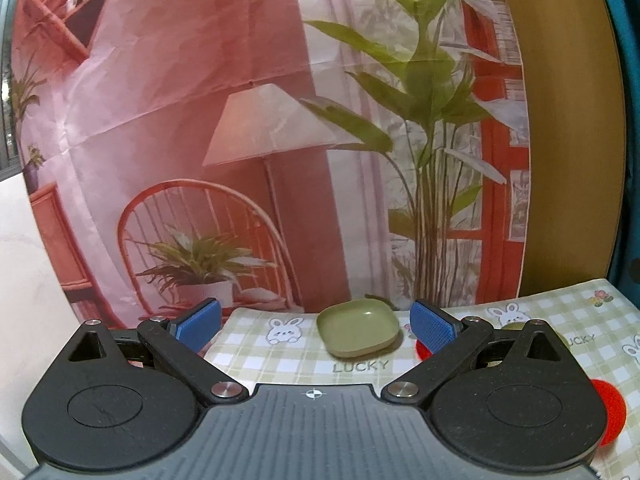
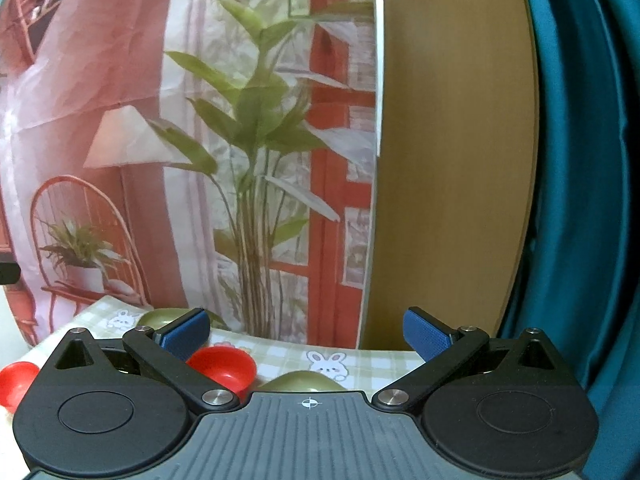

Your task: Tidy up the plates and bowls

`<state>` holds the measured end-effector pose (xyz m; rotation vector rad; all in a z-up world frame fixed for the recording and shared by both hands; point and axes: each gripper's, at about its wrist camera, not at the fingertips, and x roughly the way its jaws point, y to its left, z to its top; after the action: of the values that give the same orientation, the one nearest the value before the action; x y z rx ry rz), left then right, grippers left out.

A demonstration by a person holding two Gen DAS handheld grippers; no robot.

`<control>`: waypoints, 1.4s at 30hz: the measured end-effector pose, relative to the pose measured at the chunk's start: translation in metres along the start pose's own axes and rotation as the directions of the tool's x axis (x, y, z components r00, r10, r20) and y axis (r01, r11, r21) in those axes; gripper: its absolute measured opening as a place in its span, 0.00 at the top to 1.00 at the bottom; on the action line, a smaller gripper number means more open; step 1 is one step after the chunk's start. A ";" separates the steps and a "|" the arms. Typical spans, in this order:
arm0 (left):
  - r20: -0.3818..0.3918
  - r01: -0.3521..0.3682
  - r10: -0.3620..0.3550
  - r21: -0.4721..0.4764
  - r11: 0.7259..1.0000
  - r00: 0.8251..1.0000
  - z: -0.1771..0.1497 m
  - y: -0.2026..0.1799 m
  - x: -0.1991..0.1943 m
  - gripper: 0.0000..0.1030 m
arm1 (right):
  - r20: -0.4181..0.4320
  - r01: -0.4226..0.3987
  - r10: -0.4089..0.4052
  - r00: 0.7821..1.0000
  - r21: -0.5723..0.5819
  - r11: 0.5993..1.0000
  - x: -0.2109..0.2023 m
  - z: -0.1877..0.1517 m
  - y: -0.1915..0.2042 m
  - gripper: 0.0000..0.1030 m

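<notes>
Blue-padded fingers of the left gripper (image 1: 316, 326) are spread wide, gripping nothing, hovering low over the bench with its green-checked bunny tablecloth (image 1: 280, 354). Straight ahead between them sits a green square plastic plate (image 1: 358, 332). Right gripper (image 2: 306, 334) also wide open and empty, with a red round plastic bowl (image 2: 226, 366) just beside its left finger.

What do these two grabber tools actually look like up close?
The left gripper and right gripper look the same: black linkage arms with silver pivot pins, round black housings, a ribbed grey body bearing a small white crosshair mark, and jaws faced with textured blue pads. No cables show.
</notes>
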<state>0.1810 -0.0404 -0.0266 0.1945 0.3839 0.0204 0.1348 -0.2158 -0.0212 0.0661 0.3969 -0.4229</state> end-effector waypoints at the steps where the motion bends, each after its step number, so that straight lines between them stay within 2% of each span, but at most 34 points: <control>1: 0.001 0.003 -0.003 0.001 1.000 1.000 0.001 -0.003 0.002 0.01 | -0.005 0.000 0.000 1.000 0.001 1.000 0.003 0.000 -0.002 0.00; 11: -0.054 0.031 -0.032 -0.020 0.999 0.998 0.004 -0.032 0.034 0.02 | -0.037 0.018 -0.017 0.999 0.022 1.000 0.030 -0.005 -0.033 0.00; 17: -0.075 0.056 -0.056 -0.006 0.998 0.996 0.000 -0.063 0.051 0.02 | -0.060 0.019 -0.018 0.998 0.014 1.000 0.053 -0.015 -0.053 0.01; 24: -0.143 0.089 -0.088 -0.005 0.996 0.986 -0.014 -0.102 0.085 0.02 | -0.113 0.007 -0.008 0.994 -0.003 1.000 0.091 -0.035 -0.080 0.04; 32: -0.271 0.159 -0.147 0.020 0.987 0.951 -0.039 -0.150 0.143 0.04 | -0.200 -0.040 0.045 0.979 0.031 0.999 0.143 -0.067 -0.111 0.05; 35: -0.310 0.181 -0.162 0.032 0.983 0.937 -0.047 -0.166 0.162 0.08 | -0.242 -0.049 0.063 0.968 0.062 0.997 0.165 -0.078 -0.120 0.11; 41: -0.397 0.257 -0.235 0.002 0.966 0.887 -0.061 -0.184 0.200 0.19 | -0.319 -0.074 0.108 0.942 0.118 0.990 0.205 -0.098 -0.130 0.24; 42: -0.413 0.261 -0.239 -0.004 0.965 0.879 -0.063 -0.186 0.208 0.21 | -0.330 -0.080 0.116 0.937 0.120 0.989 0.211 -0.101 -0.130 0.30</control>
<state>0.3469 -0.1993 -0.1964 0.1905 0.8304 -0.2088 0.2219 -0.4012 -0.1938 0.2629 0.7062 -0.3330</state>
